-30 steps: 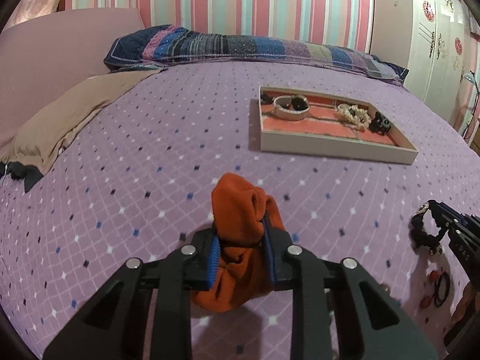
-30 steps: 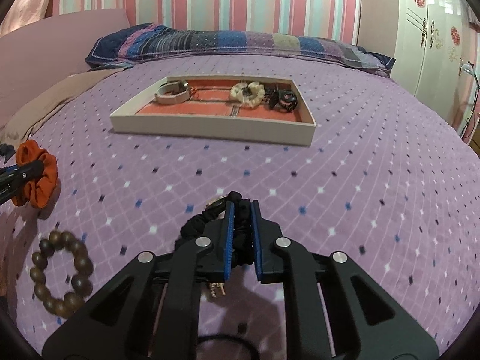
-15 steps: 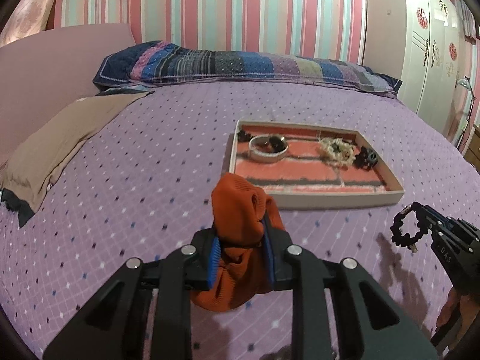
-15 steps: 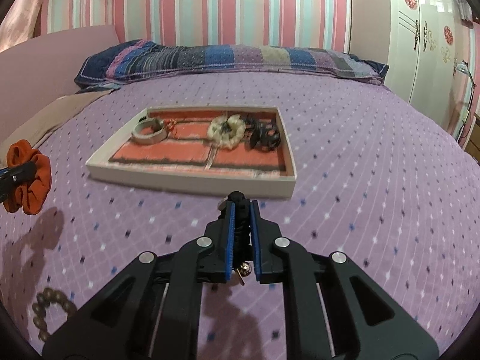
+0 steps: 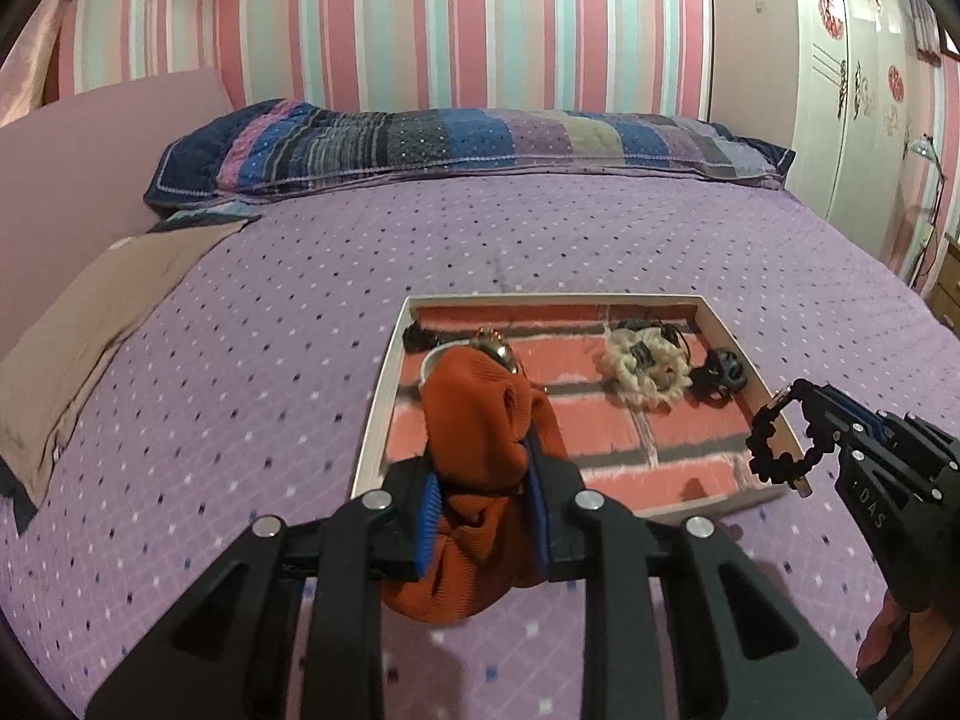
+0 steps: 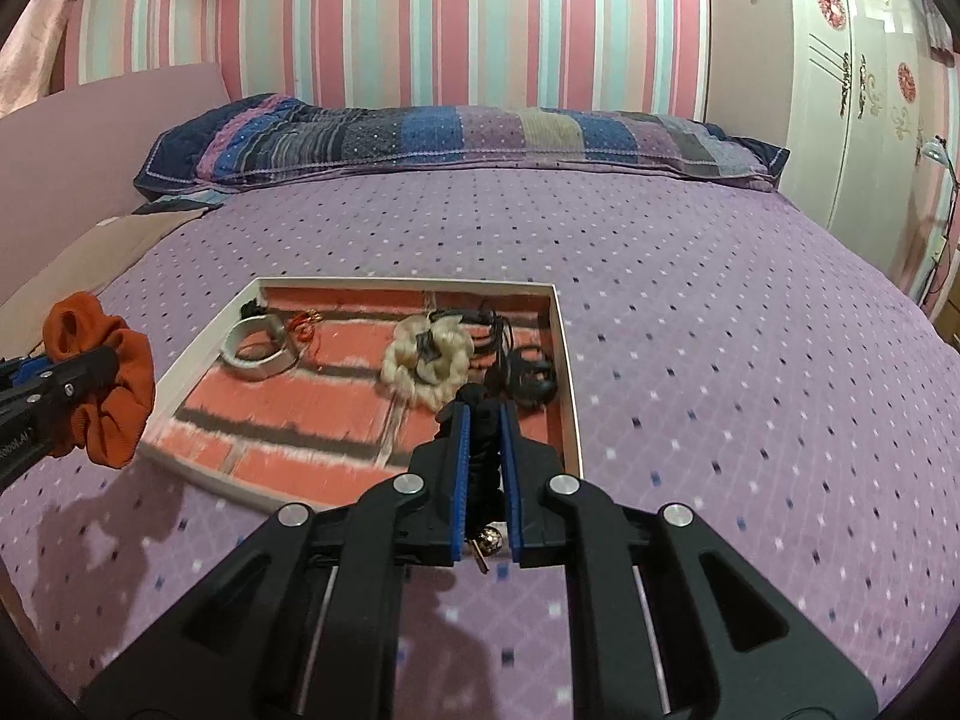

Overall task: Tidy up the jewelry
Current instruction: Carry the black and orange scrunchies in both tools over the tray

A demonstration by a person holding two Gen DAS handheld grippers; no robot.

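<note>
- A wall (image 5: 420, 24) with upright stripes in pink, pale teal and white runs behind the bed.
- The bed (image 5: 540, 240) wears a purple cover with small white and dark diamonds.
- A long patchwork pillow (image 6: 456, 141) in blues, purples and greys lies along its far edge.
- A plain pink headboard (image 5: 90, 144) stands at the left, with a tan cloth (image 5: 90, 324) beside it.
- A white wardrobe (image 6: 864, 90) with flower decals fills the right.

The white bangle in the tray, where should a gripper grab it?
Pinch the bangle across one wall of its ring, coming from above. It lies flat in the tray, hole facing up, so one finger can drop inside. Its left side looks best: red wire sits beside the right.
</note>
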